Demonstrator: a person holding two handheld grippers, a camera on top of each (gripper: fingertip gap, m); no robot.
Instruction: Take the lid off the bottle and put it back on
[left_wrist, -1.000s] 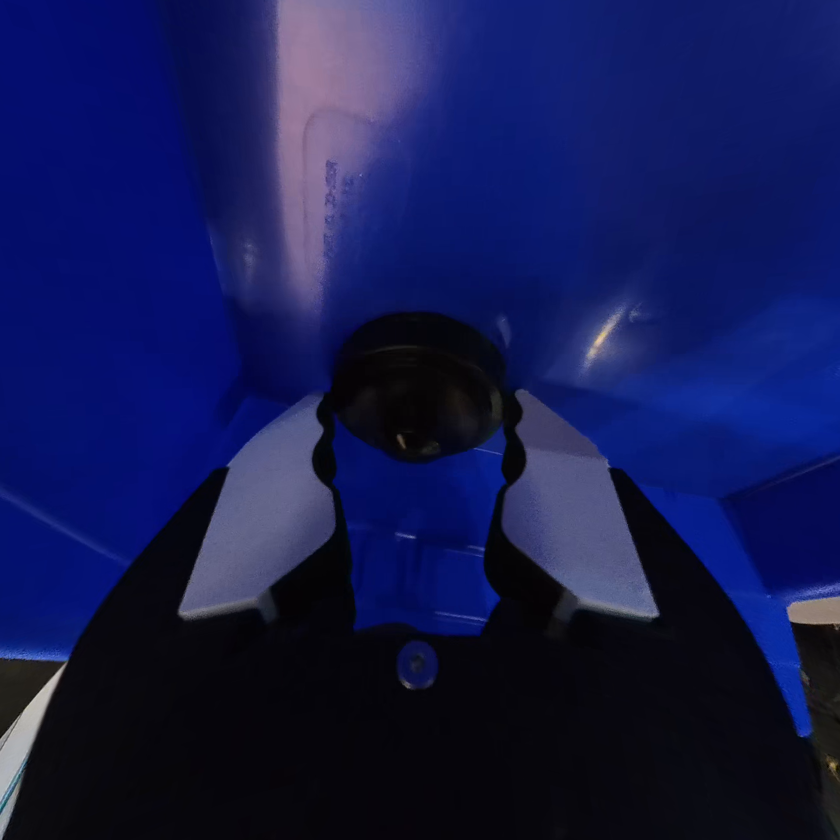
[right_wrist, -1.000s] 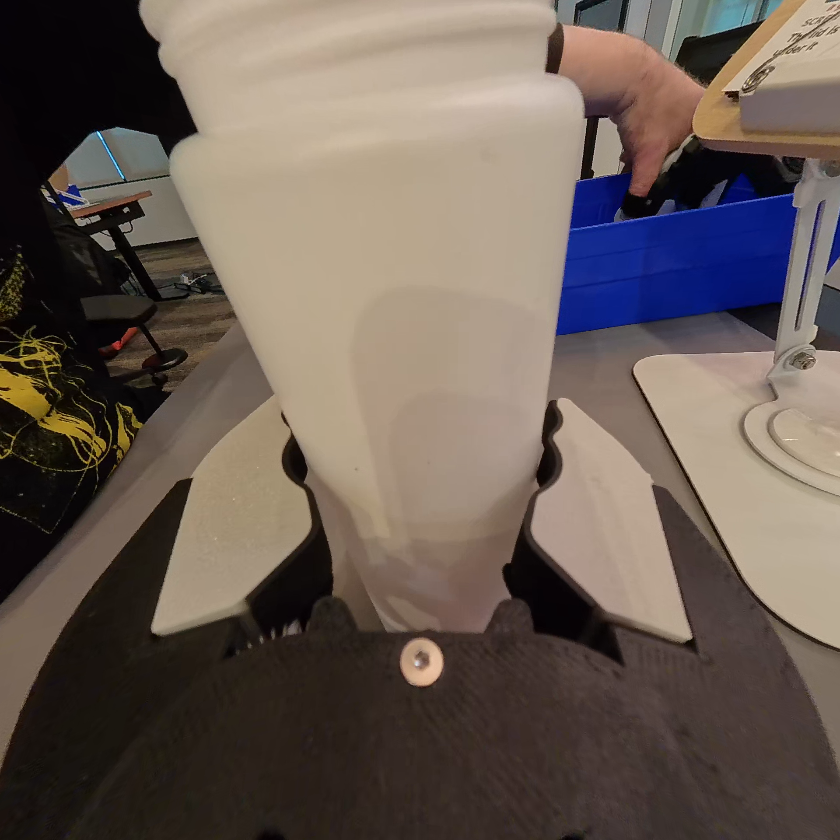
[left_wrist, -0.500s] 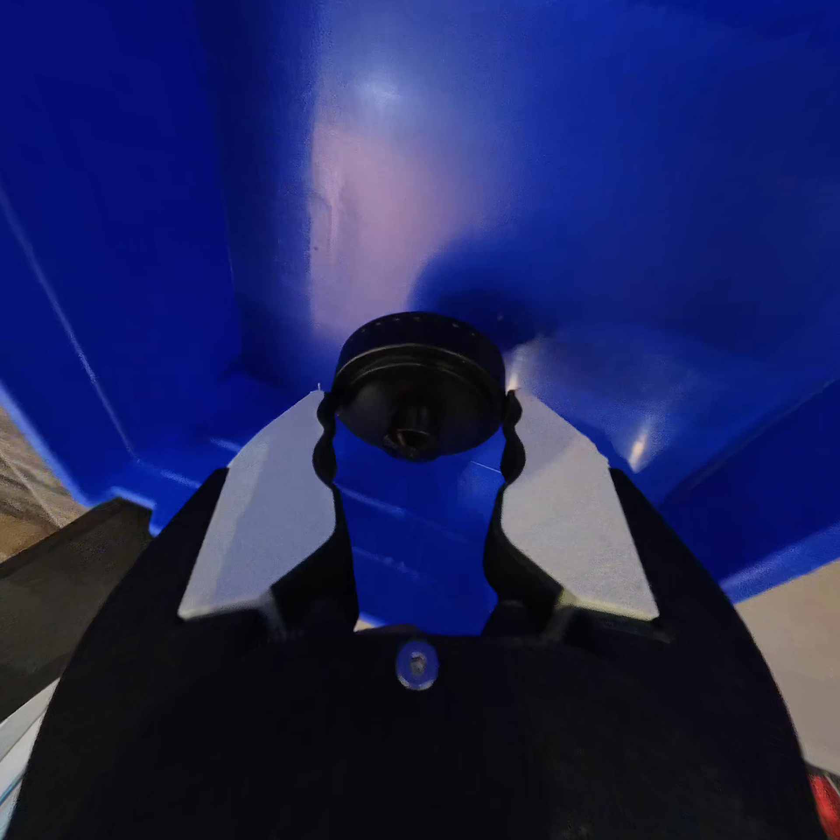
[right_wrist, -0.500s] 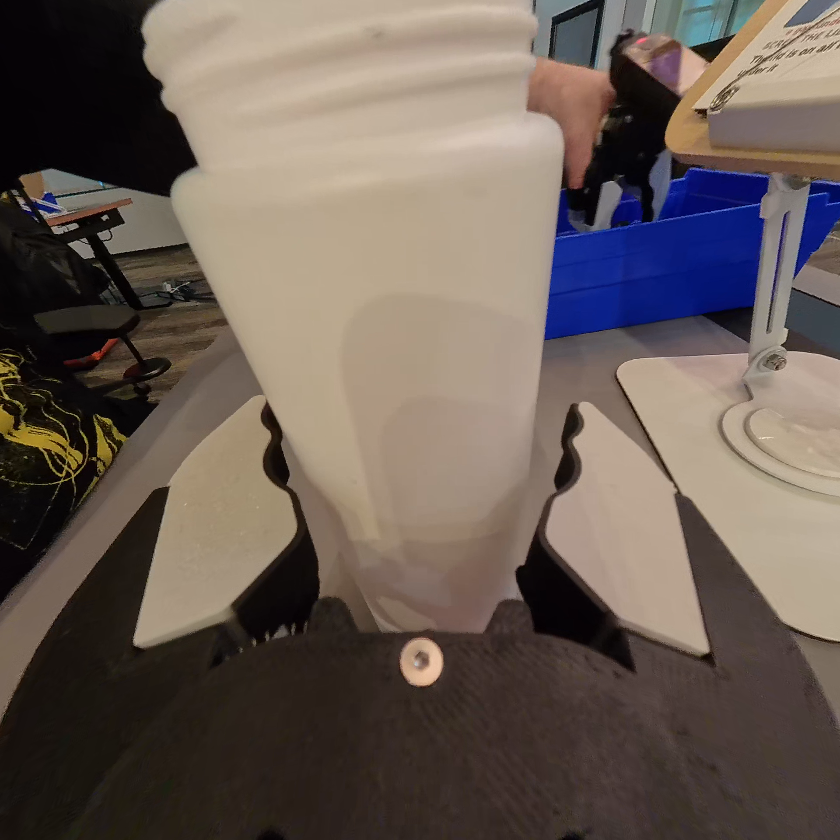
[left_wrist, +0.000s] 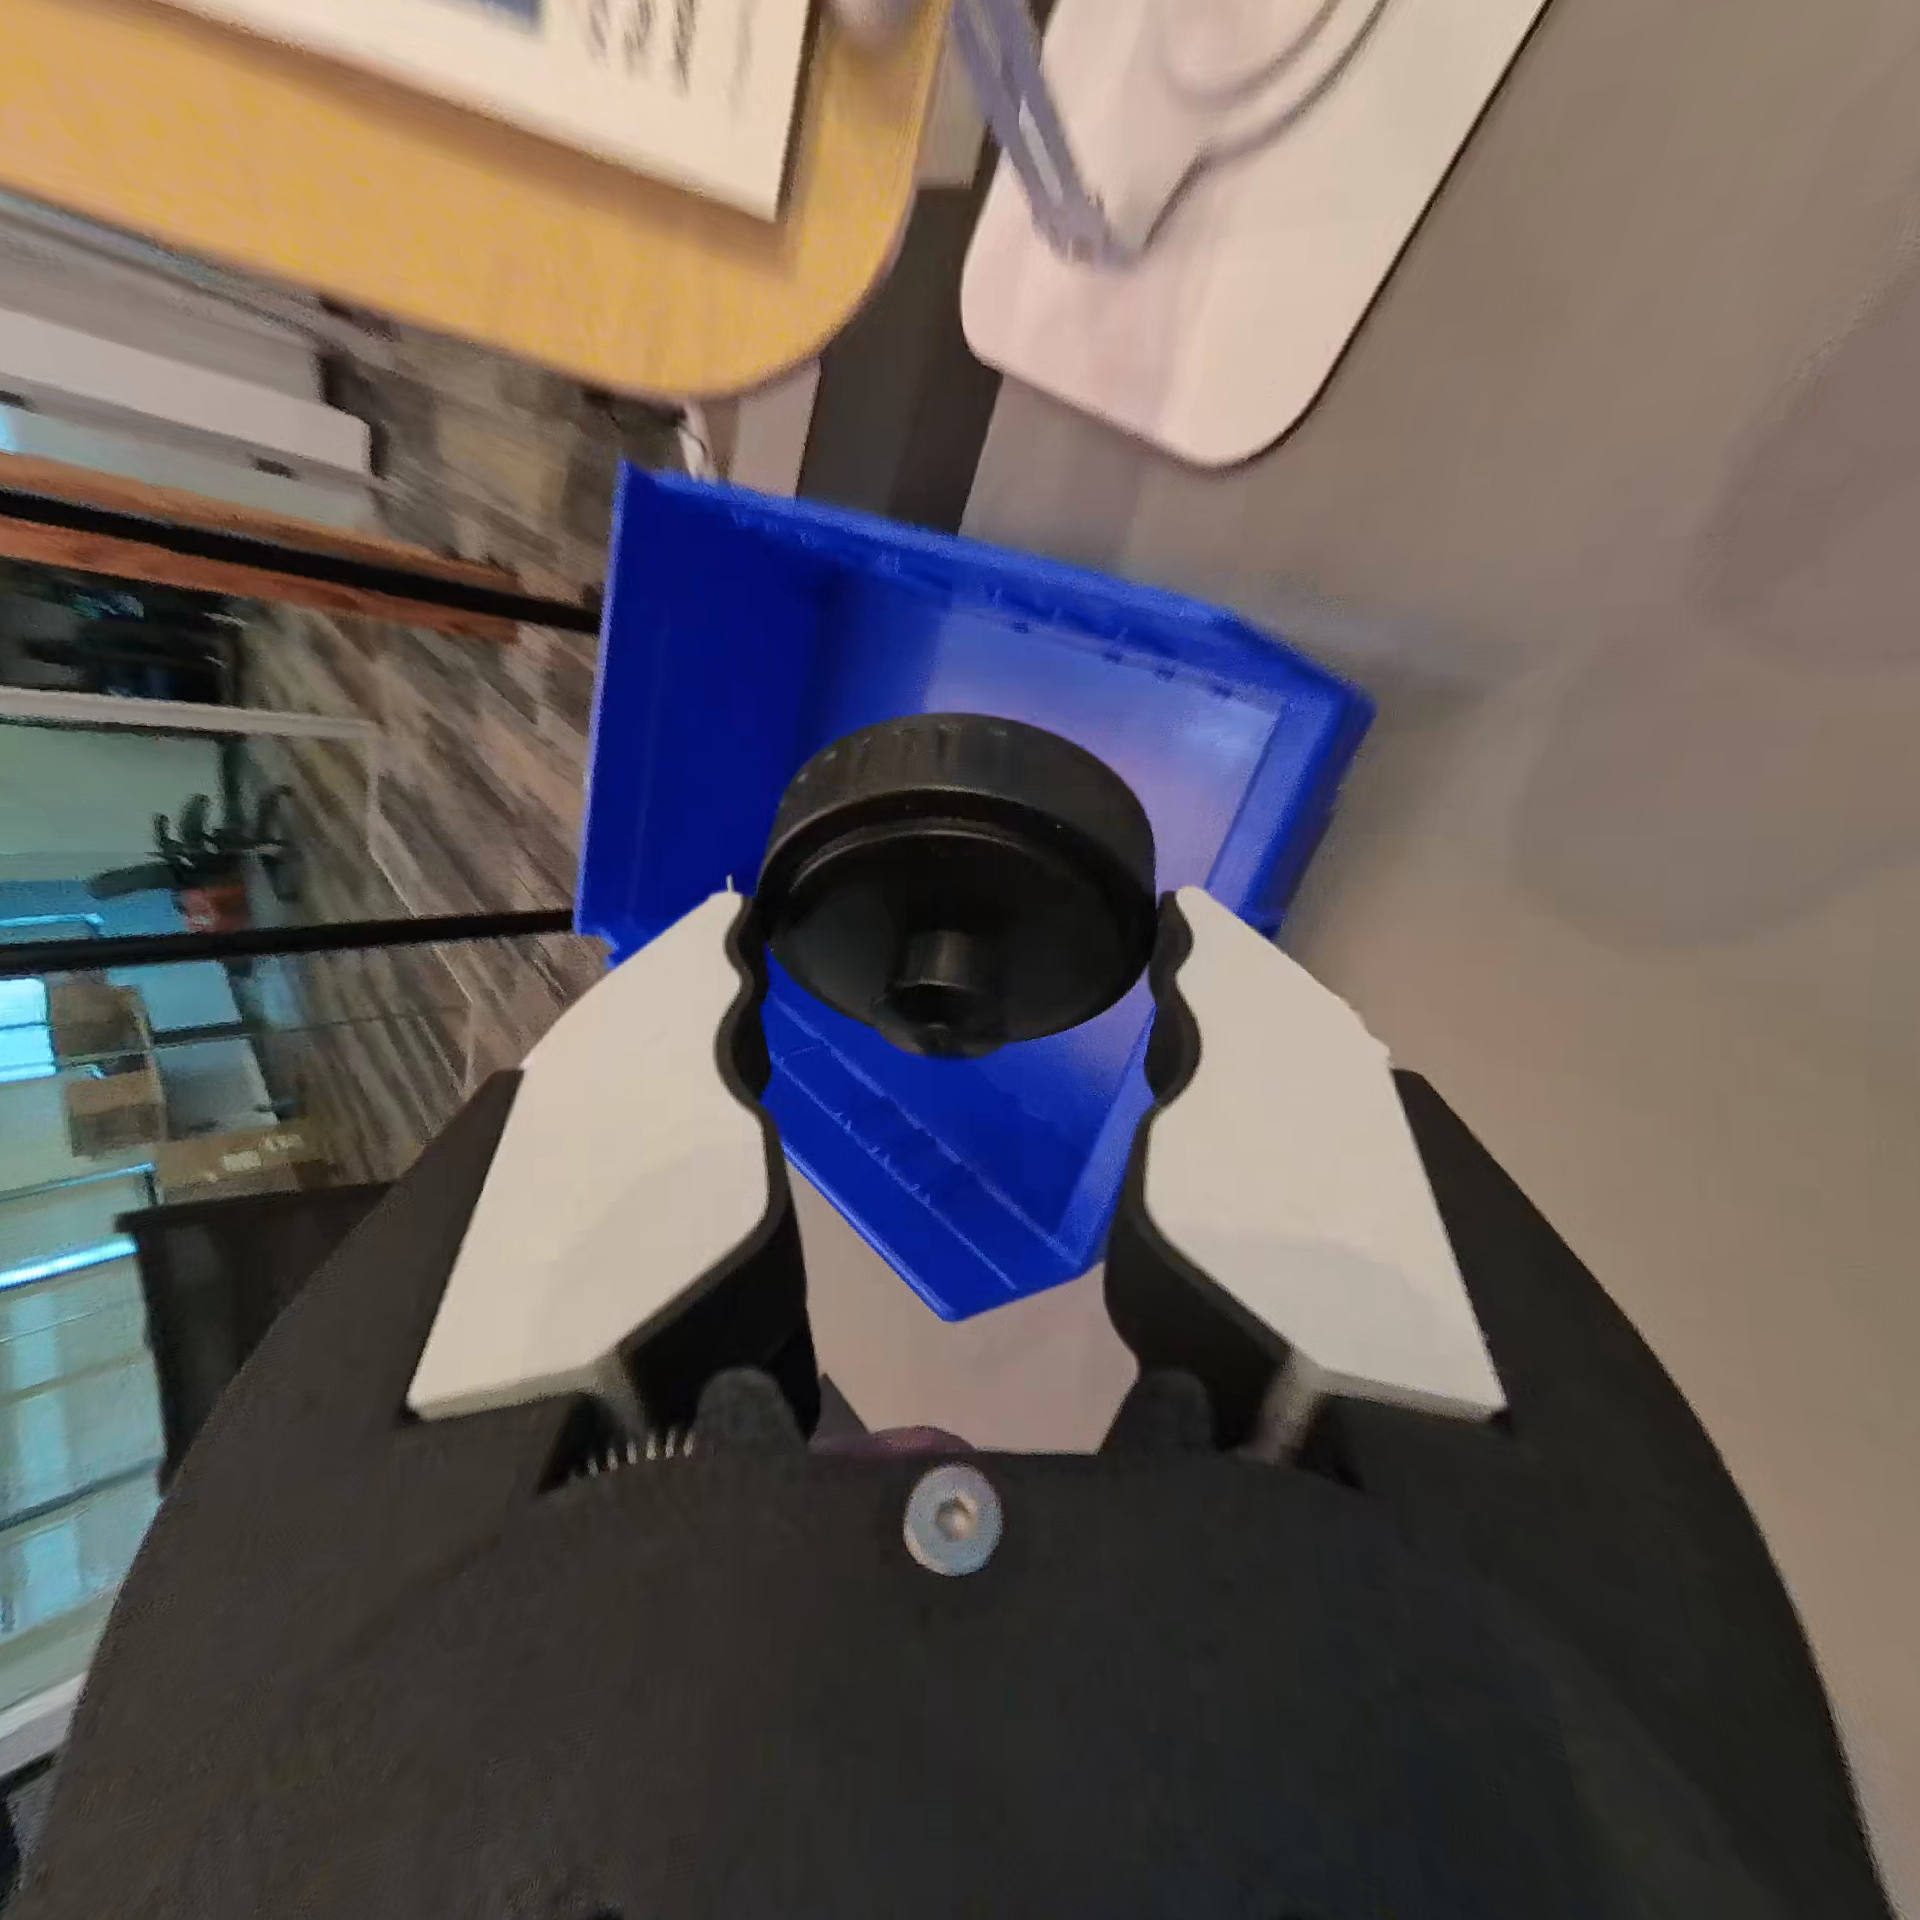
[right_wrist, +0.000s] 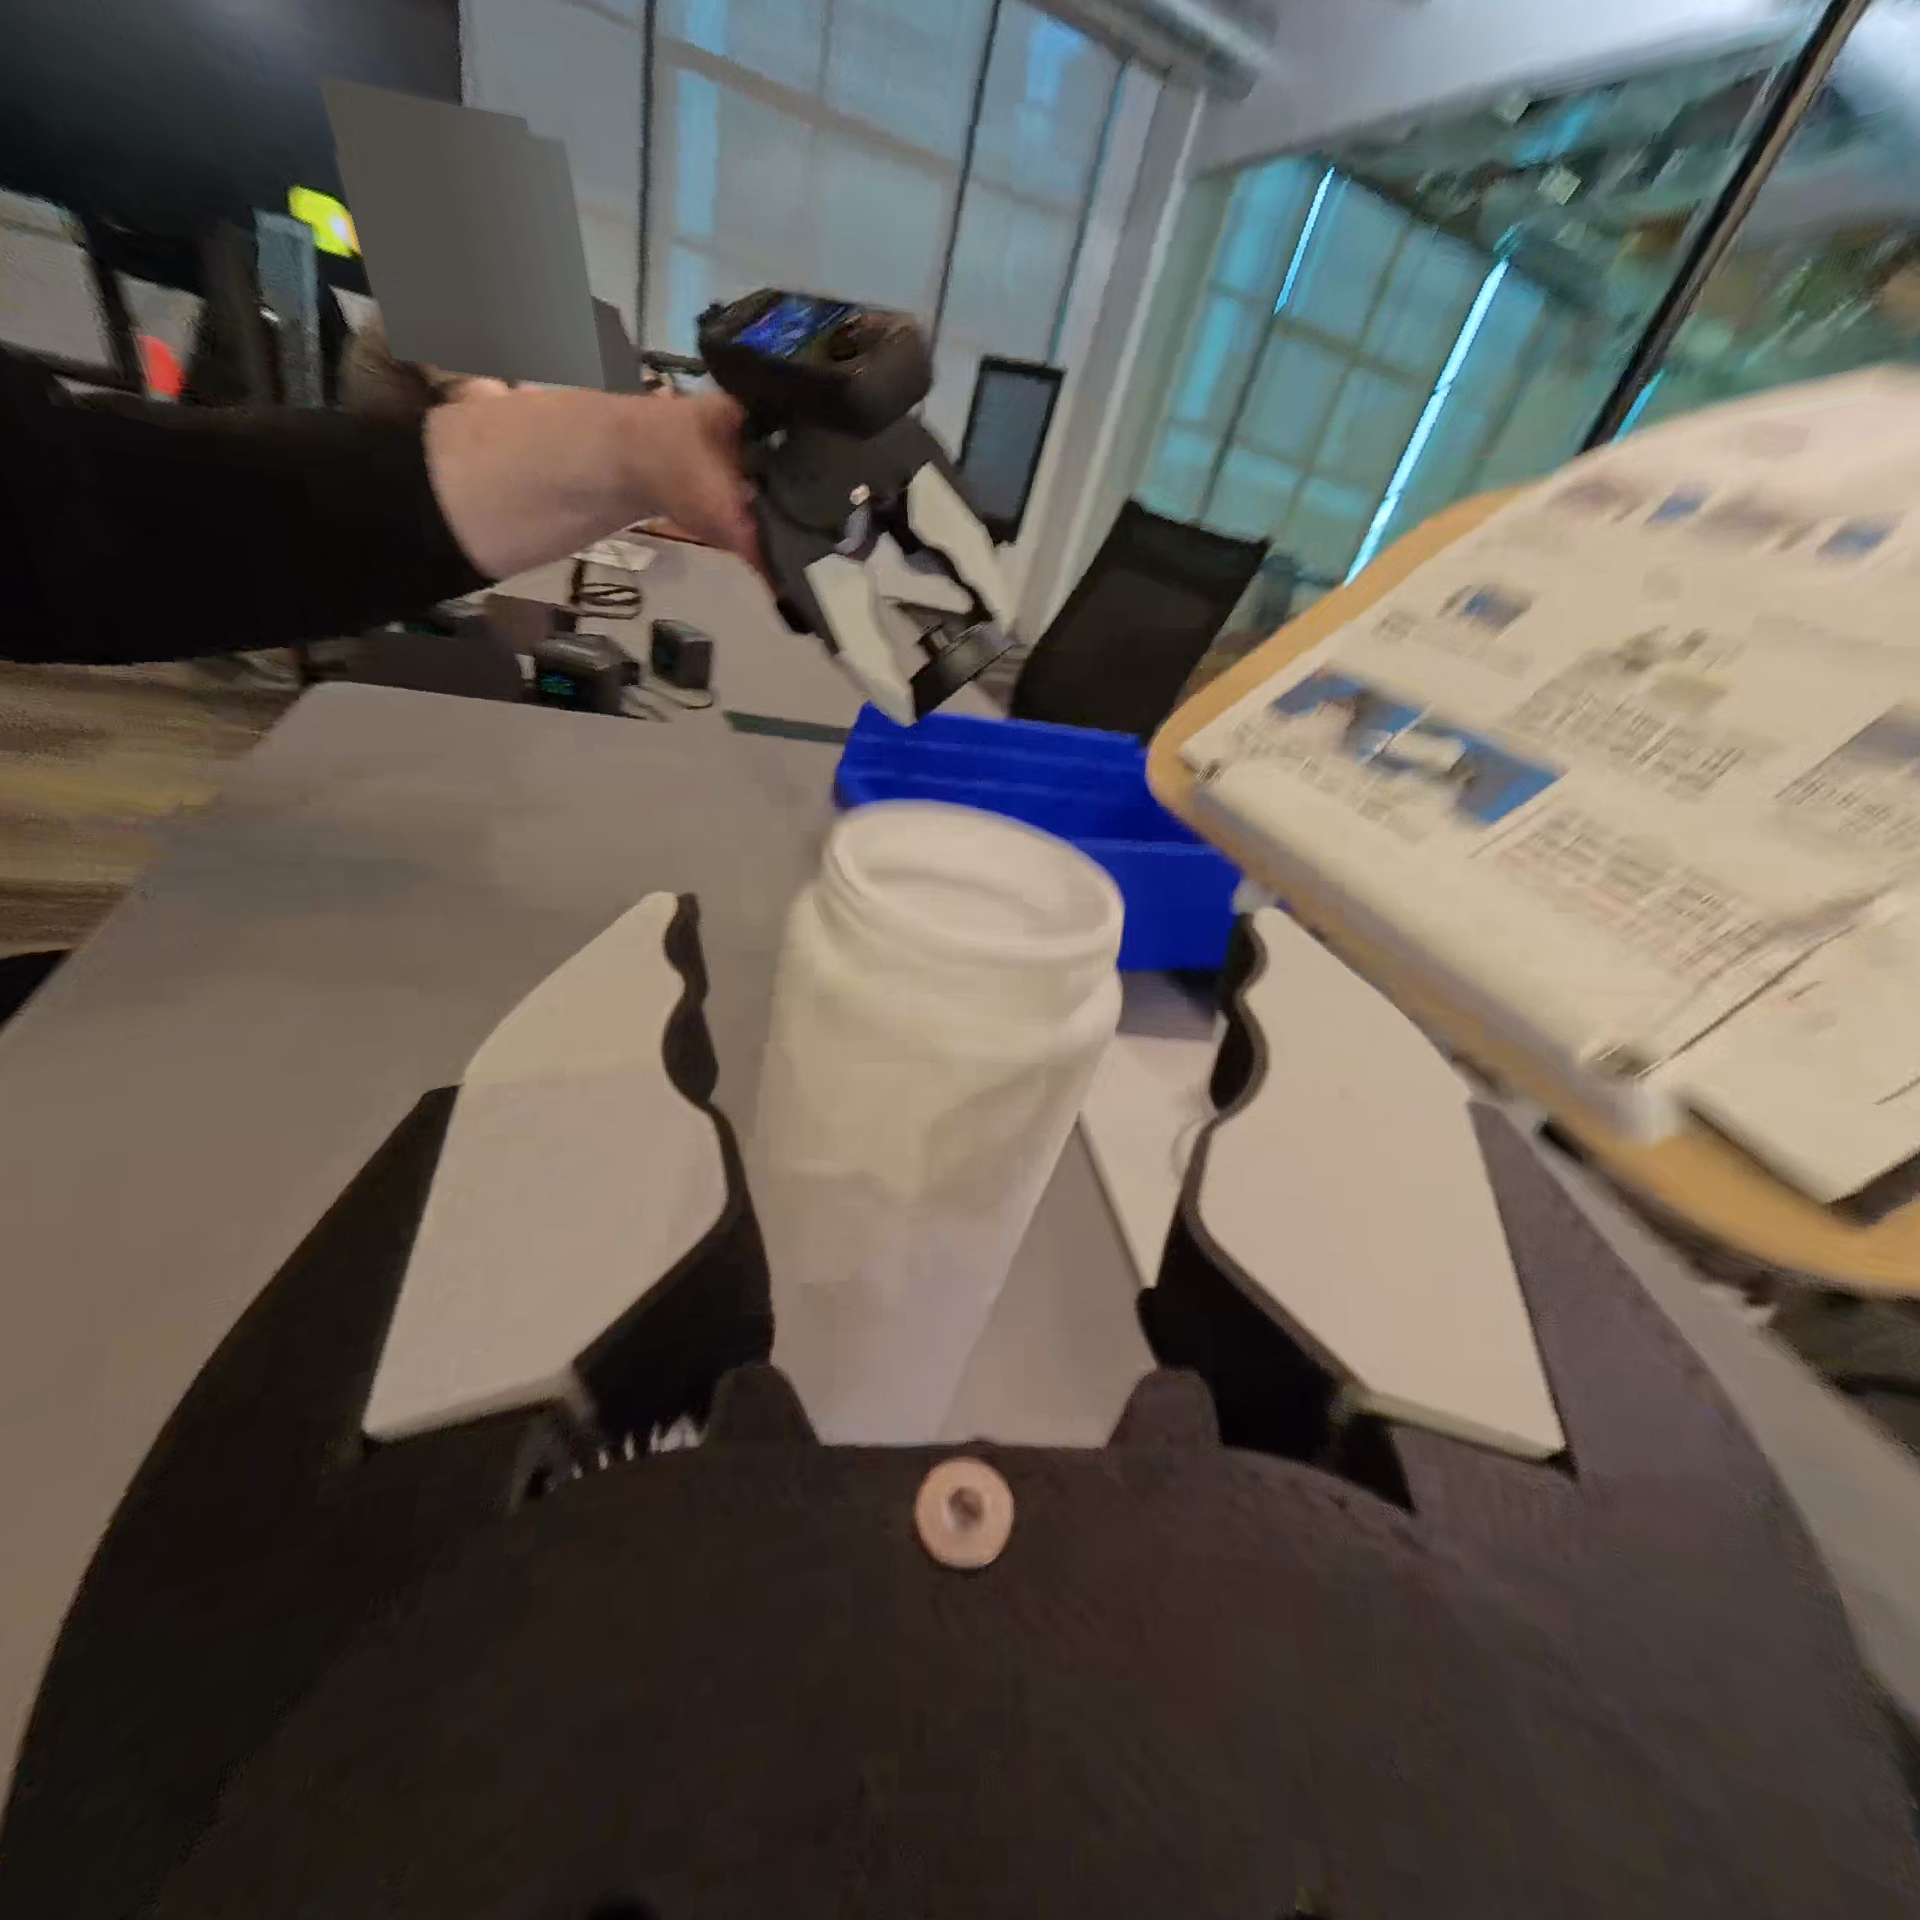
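My left tool (left_wrist: 956, 914) is clamped on the black lid (left_wrist: 956, 883): both fingertips press its ribbed rim at the centre of the left wrist frame, and the lid's underside with its small centre stub faces my camera. Behind the lid sits the blue bin (left_wrist: 1039, 727), open side toward me, on the grey counter (left_wrist: 1610, 935). The upper right of that frame shows a white stand base (left_wrist: 1195, 260), and the upper left a wooden board (left_wrist: 520, 229) with paper on it, both blurred.

In the right wrist frame my right tool (right_wrist: 961, 945) stands apart, with the white bottle (right_wrist: 935, 1039) upright between its fingers. I see a gap on either side, so neither finger touches it. The bottle's threaded mouth is uncovered and it rests on the counter (right_wrist: 416, 831) at mid-frame. Beyond it is the blue bin (right_wrist: 997, 758), and above the bin, in the upper middle, a hand (right_wrist: 582, 478) carries the left tool (right_wrist: 935, 655) with the lid (right_wrist: 961, 649) pinched in its tips, clear of the bin and well apart from the bottle. The board (right_wrist: 1558, 1174) with printed sheets fills the right side, blurred.
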